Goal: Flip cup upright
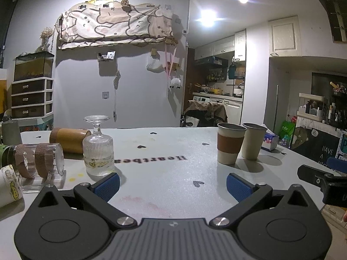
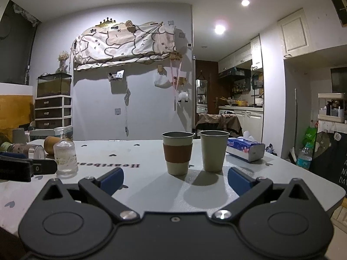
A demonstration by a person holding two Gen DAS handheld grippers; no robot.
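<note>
A ribbed clear stemmed glass point(image 1: 98, 147) stands upside down on the white table point(image 1: 164, 173), foot up; it also shows in the right wrist view point(image 2: 65, 157). A clear cup with brown bands point(image 1: 40, 162) and a tan cylindrical cup point(image 1: 69, 138) lie on their sides at the left. Two beige cups stand upright: one with a brown sleeve point(image 1: 231, 143) point(image 2: 177, 152), one plain point(image 1: 253, 140) point(image 2: 213, 150). My left gripper point(image 1: 172, 186) is open and empty, low over the table, with the upside-down glass just beyond its left finger. My right gripper point(image 2: 175, 182) is open and empty, in front of the two upright cups.
A blue tissue box point(image 2: 246, 149) lies at the table's right edge behind the cups. A printed white cup point(image 1: 8, 184) lies at the far left. The right gripper's body point(image 1: 323, 182) shows at the left view's right edge. The table edge runs close on the right.
</note>
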